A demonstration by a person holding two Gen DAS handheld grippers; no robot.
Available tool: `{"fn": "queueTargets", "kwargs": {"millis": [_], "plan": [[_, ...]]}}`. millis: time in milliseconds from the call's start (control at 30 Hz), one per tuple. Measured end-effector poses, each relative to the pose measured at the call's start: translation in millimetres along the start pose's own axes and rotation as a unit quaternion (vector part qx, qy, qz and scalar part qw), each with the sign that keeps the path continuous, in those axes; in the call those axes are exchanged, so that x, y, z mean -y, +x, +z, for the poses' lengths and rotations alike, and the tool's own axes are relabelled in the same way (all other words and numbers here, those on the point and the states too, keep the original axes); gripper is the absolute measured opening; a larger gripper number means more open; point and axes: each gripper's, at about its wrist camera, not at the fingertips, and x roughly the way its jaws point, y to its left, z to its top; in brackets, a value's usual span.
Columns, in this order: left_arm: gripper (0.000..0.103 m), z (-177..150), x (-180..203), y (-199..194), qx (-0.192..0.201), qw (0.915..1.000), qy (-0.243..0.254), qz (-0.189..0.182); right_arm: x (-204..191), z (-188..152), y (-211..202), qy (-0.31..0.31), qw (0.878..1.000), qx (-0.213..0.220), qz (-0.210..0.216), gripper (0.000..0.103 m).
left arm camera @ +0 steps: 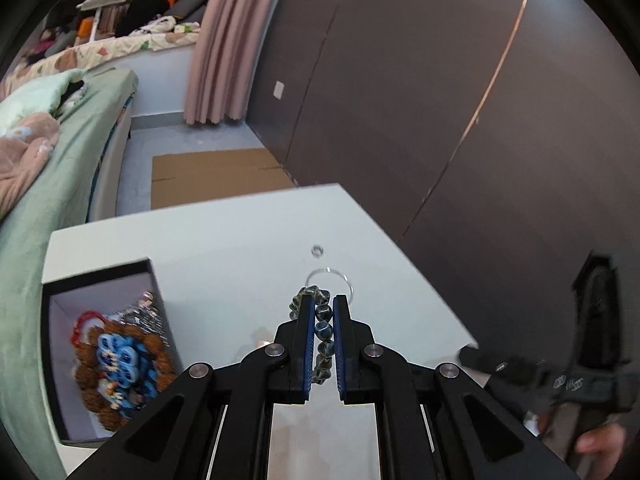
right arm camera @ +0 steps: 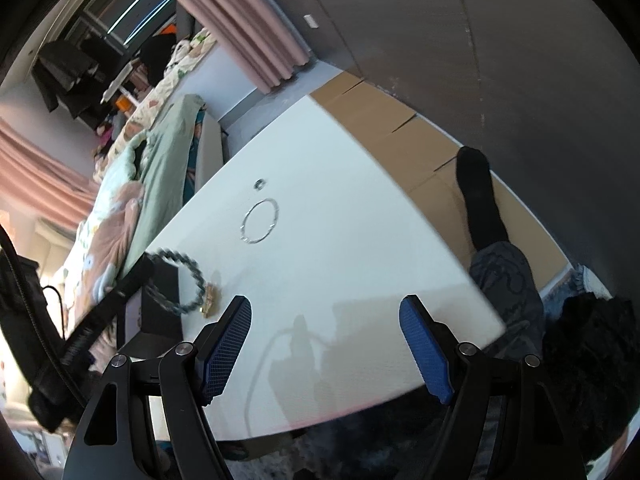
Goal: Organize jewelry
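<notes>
Dark wardrobe (left arm camera: pixel 420 80), pink curtain (left arm camera: pixel 228 40), bed (left arm camera: pixel 60 160) (green sheet), cardboard-covered floor (left arm camera: pixel 212 176)

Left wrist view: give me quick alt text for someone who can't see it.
The left gripper is shut on a dark beaded bracelet above a white table. A thin silver bangle and small ring lie beyond; an open box holding jewelry sits at left.

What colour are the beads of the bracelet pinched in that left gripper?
Dark blue-grey with pale streaks; the beaded bracelet shows best in the left wrist view.
</notes>
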Motion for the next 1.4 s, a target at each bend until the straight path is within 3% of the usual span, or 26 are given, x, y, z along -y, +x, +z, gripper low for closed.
{"fn": "queueTargets", "kwargs": {"millis": [167, 600, 733, 1033, 1300, 1367, 1400], "plan": [[0.009, 11.7, -19.9, -24.2, 0.024, 0.999, -0.035, -0.012, -24.3, -2.7, 12.7, -0.019, 1.0, -0.014, 0.003, 0.077], [0.009, 27.5, -74.8, -68.3, 0.053, 0.9927, -0.107, 0.01, -81.5, -2.4, 61.1, -0.024, 0.997, -0.062, 0.024, 0.076], [0.009, 27.5, -88.2, -74.5, 0.052, 0.9904, -0.128, 0.013, -96.4, -0.9, 76.7, -0.027, 0.996, -0.079, 0.019, 0.066], [0.009, 27.9, -108.1, -85.7, 0.053, 0.9853, -0.162, 0.019, -124.5, -3.0, 103.3, -0.056, 0.993, -0.099, -0.021, 0.061], [0.009, 27.3, -128.5, -88.9, 0.04, 0.9785, -0.202, 0.012, -152.7, -11.3, 123.4, -0.111, 0.983, -0.1, -0.105, 0.051], [0.009, 26.9, -133.0, -89.0, 0.038, 0.9767, -0.211, 0.014, -156.9, -11.5, 125.5, -0.126, 0.978, -0.098, -0.132, 0.033], [0.009, 26.5, -135.8, -89.6, 0.037, 0.9758, -0.215, 0.016, -156.8, -10.7, 125.2, -0.128, 0.977, -0.098, -0.138, 0.032]]}}
